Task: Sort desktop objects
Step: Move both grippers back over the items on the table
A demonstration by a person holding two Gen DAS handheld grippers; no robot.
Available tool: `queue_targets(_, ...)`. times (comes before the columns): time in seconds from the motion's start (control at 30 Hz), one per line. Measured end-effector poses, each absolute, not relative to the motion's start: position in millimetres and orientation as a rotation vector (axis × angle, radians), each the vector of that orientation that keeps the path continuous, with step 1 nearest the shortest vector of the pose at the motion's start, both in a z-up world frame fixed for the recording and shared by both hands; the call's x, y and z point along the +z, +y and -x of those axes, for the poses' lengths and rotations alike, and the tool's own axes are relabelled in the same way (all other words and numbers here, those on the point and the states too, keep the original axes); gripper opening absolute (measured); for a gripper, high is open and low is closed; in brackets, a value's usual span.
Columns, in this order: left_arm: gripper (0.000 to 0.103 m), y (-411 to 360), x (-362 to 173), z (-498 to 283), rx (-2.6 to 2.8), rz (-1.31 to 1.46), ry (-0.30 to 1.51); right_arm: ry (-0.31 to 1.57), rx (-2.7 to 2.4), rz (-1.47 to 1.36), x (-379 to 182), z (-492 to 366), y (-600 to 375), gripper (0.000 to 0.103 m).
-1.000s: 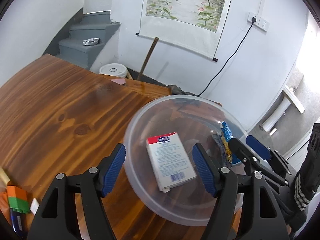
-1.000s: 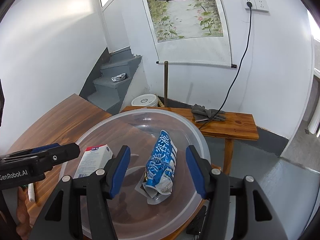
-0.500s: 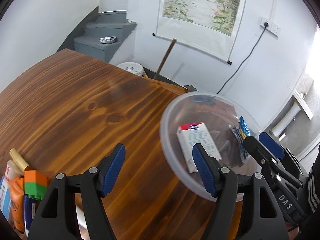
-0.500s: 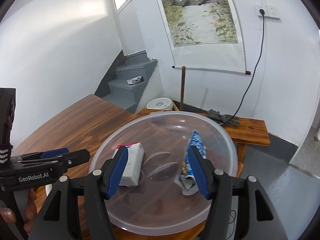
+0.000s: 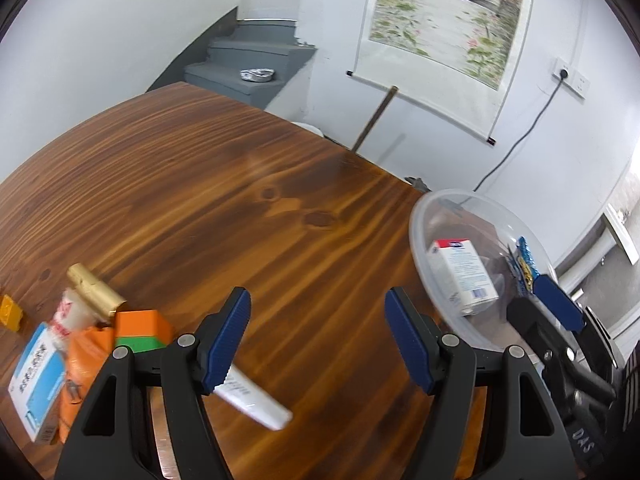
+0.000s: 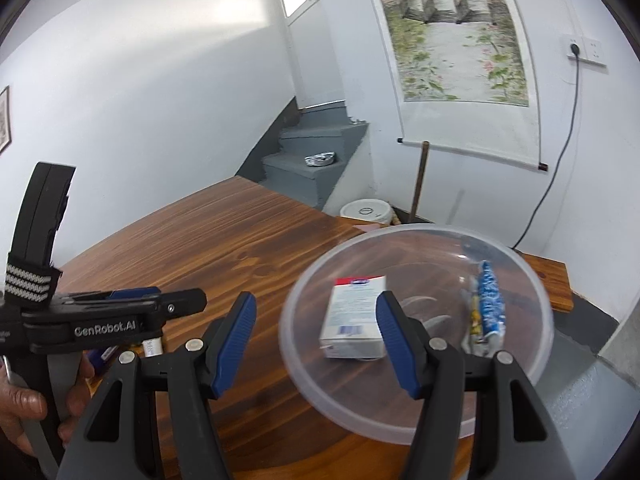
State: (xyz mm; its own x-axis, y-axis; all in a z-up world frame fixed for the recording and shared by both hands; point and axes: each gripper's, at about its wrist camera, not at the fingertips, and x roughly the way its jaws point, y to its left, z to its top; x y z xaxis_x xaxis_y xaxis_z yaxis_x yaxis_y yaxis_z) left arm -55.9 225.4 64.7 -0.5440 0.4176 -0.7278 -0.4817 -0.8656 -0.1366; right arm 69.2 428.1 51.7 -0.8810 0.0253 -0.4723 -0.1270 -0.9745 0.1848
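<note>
Clear bowl (image 6: 416,408) holding white box (image 6: 354,330) (snack packet (image 6: 490,304) beside), both claws agape

I see even, soft daylight in both views, brightest on the white wall (image 6: 168,92). The wooden table (image 5: 224,200) shows streaky glare. Fisheye bending darkens the corners, and motion blur smears the white tube (image 5: 256,398) and nearby clutter.

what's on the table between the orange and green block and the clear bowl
In the left wrist view, mostly bare wooden table; only a white tube lies near the orange and green block, well short of the clear bowl.
</note>
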Motion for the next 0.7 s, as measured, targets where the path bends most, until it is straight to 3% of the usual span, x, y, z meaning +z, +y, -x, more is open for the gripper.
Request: queue_targets(0.7,0.073,69,53,94,2.624,1.216,0.084,0.240,3.191,1.136,21,-19,305,0.067)
